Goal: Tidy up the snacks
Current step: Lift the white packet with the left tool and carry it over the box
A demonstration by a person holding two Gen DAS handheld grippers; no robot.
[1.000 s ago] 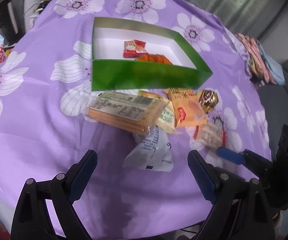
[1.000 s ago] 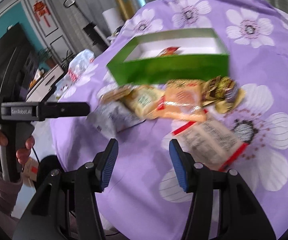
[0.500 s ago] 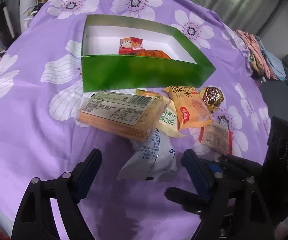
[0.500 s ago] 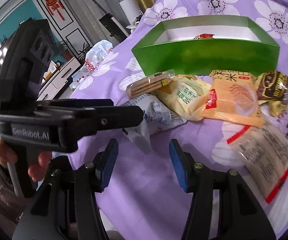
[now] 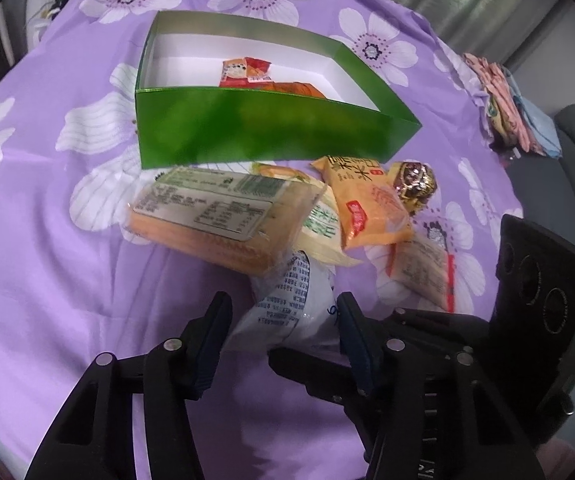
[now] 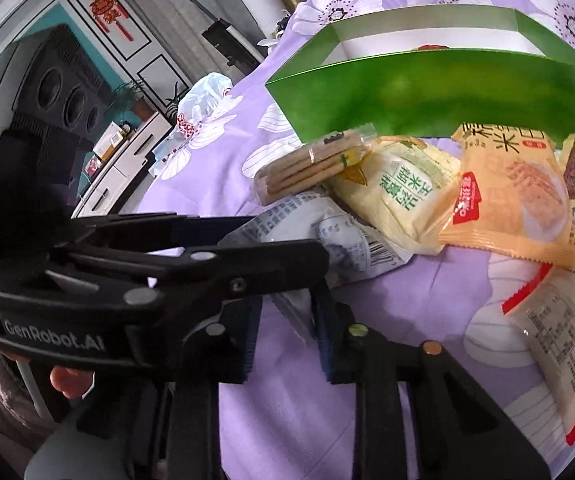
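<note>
A white snack packet (image 5: 291,308) with blue print lies at the near end of a heap of snacks, in front of a green box (image 5: 271,132). My left gripper (image 5: 283,320) has its fingers closed in around this packet. In the right wrist view the packet (image 6: 327,232) lies just past my right gripper (image 6: 285,320), whose fingers straddle its near edge. The left gripper's arms cross in front of it there. The box holds a red packet (image 5: 247,72) and an orange one.
The heap has a clear biscuit pack (image 5: 215,216), a pale green-print pack (image 6: 399,188), an orange pack (image 6: 507,196), a gold-wrapped sweet (image 5: 413,184) and a red-edged clear pack (image 6: 563,328). All lie on a purple flowered cloth (image 5: 67,280). Folded cloths (image 5: 503,104) lie far right.
Both grippers have moved in onto the white packet. The left fingers have narrowed from wide open to close around it. The right fingers have also narrowed.
</note>
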